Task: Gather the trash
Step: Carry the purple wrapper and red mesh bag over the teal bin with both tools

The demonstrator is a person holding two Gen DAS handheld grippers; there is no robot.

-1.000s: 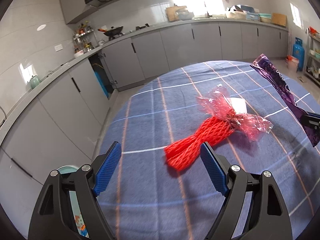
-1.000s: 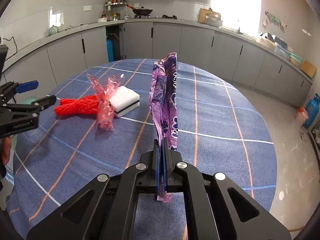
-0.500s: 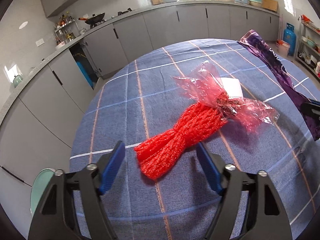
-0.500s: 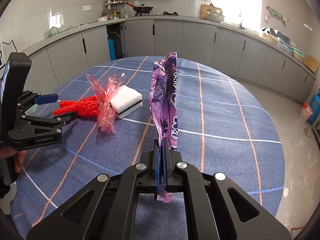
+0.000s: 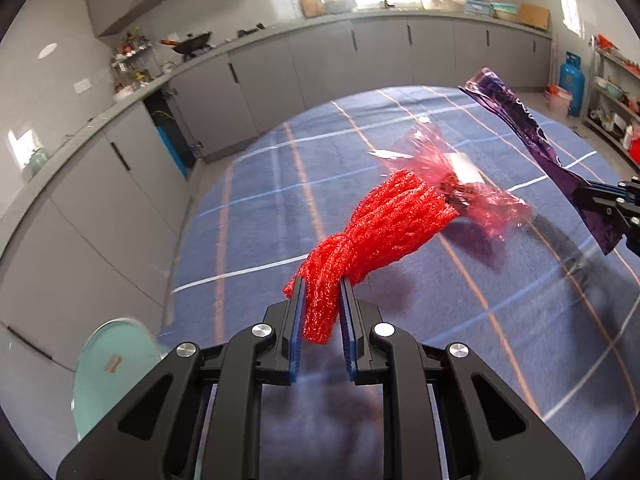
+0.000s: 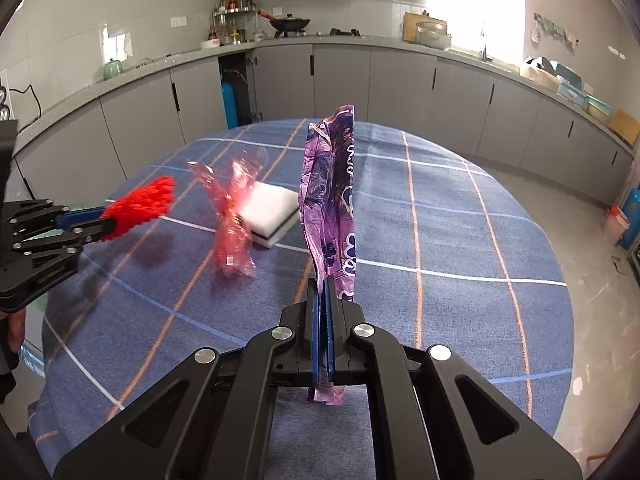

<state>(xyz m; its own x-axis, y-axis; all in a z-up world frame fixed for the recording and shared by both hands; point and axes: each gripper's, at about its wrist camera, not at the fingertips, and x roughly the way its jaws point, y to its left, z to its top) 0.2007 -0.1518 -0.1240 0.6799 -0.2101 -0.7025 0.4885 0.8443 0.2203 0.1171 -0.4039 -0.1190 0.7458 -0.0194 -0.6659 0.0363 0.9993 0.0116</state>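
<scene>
Left gripper [image 5: 322, 304] clamping near end of red foam net [image 5: 384, 224], net lifting clear above blue plaid tablecloth [image 5: 460, 320], casting shadow below. Pink cellophane wrapper [image 5: 476, 196] trailing from net's far end, motion-blurred, partly covering white sponge [image 6: 268, 208] lying on cloth beyond. Right gripper [image 6: 325, 292] pinching purple printed wrapper [image 6: 332, 200], wrapper standing upright, lower end poking out under fingers. Teal stool [image 5: 112, 364] showing at table edge, blurred, cut off. Grey kitchen cabinets [image 6: 360, 80] curving behind.
</scene>
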